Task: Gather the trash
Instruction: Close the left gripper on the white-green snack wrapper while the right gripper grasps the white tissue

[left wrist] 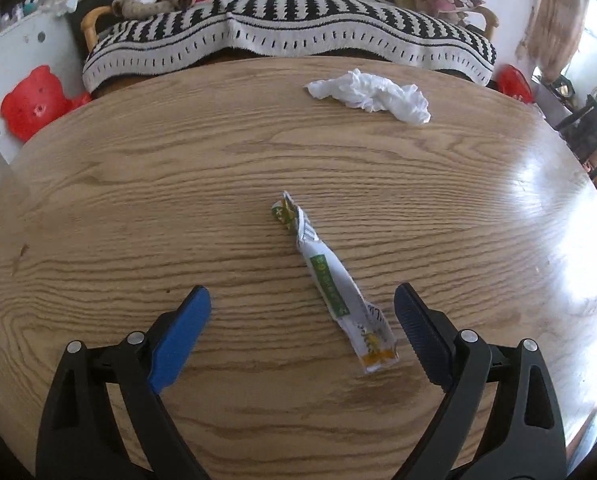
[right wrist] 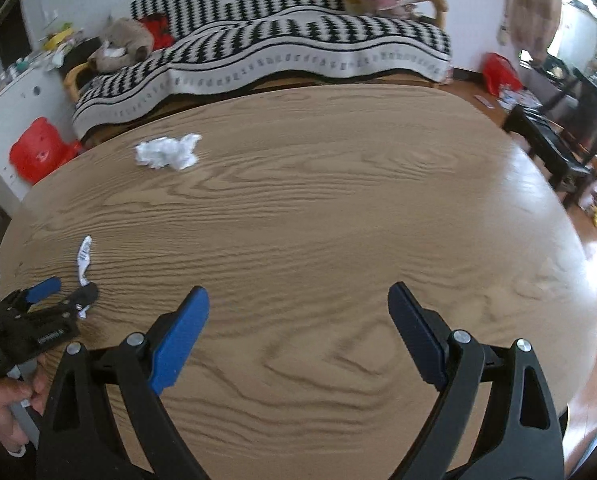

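A flattened white wrapper with green and yellow print [left wrist: 332, 284] lies on the wooden table [left wrist: 138, 200]. Its near end sits between the fingers of my left gripper [left wrist: 302, 300], closer to the right finger. That gripper is open and holds nothing. A crumpled white tissue [left wrist: 372, 94] rests near the table's far edge. In the right wrist view, my right gripper [right wrist: 298, 300] hovers open over bare wood. The left gripper [right wrist: 64, 286] shows at the far left there, with the wrapper [right wrist: 83, 260] in front of it and the tissue [right wrist: 166, 152] further back.
A sofa with a black-and-white striped throw [left wrist: 290, 28] runs behind the table. Red plastic items [left wrist: 32, 100] lie at the back left and back right [left wrist: 512, 80]. Dark furniture [right wrist: 554, 136] stands to the right. A hand [right wrist: 2, 408] grips the left tool.
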Demonstrator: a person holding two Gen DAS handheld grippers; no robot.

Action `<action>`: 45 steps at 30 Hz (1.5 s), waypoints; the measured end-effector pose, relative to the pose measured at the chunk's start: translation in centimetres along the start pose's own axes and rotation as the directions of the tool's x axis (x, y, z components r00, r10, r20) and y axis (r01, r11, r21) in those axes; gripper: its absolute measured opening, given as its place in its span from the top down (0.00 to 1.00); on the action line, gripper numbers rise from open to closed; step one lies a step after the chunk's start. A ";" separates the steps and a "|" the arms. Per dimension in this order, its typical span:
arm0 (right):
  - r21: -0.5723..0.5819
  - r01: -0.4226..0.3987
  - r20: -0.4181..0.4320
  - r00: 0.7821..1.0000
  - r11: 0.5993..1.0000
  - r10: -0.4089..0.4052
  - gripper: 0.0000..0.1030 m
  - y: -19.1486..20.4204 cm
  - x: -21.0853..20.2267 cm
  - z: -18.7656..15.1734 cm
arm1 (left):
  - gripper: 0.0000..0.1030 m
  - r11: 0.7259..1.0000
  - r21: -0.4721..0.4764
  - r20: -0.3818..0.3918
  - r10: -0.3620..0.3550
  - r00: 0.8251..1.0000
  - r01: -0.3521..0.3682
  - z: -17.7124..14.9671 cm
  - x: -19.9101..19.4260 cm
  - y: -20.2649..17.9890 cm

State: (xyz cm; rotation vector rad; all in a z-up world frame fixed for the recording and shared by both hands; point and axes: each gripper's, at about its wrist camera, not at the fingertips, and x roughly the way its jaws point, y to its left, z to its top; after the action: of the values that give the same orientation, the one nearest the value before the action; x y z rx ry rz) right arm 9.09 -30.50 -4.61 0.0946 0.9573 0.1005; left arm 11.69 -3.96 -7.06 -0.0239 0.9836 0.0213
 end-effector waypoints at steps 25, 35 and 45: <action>-0.371 -0.151 -0.087 0.988 0.916 0.128 0.11 14.5 17.6 12.5 | 0.91 0.999 0.032 0.044 -0.009 0.999 0.008 1.3 0.1 0.9; -0.319 -0.208 -0.093 0.978 0.925 0.188 0.88 14.9 16.2 12.4 | 0.94 1.000 0.005 0.014 -0.024 1.000 0.024 2.0 0.4 0.8; -0.193 -0.093 0.038 0.994 0.977 0.102 0.88 7.5 3.9 5.0 | 0.97 0.995 0.040 -0.001 -0.094 0.996 0.094 1.5 -0.8 -3.0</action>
State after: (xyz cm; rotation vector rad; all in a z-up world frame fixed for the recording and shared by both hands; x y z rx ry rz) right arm 15.11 -22.73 -4.01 -0.0333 0.8909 0.2786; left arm 12.58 -6.90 -5.50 -0.0333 0.9812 -0.0851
